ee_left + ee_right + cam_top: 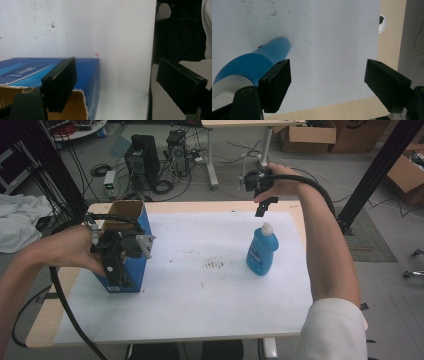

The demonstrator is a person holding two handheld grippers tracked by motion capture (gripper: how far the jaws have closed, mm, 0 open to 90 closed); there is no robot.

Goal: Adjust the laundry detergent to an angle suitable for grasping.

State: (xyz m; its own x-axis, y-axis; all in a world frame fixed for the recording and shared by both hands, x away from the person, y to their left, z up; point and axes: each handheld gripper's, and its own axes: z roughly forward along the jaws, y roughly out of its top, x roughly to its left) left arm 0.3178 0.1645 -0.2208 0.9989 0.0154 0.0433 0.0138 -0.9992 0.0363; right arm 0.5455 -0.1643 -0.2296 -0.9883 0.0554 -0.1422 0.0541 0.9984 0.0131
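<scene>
Blue bottle (261, 251): stood upright on the white-covered table (200, 285).
Left gripper (116, 260): fingers spread, held over the blue box (137, 227).
Right gripper (264, 202): fingers spread, raised above the bottle.

Both forearms are bare; a white sleeve (334, 327) covers the right upper arm. Each gripper, left (116, 265) and right (262, 207), is black with flat rectangular jaws, trailing a thick black cable (64, 306). The left one carries a grey three-cornered plate (142, 245).

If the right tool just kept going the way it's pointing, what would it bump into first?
Probably the white sheet covering the table. The right tool points down with its jaws open and nothing between them. The blue bottle sits just off to one side, so a jaw might graze its white cap; depth is hard to judge.
</scene>
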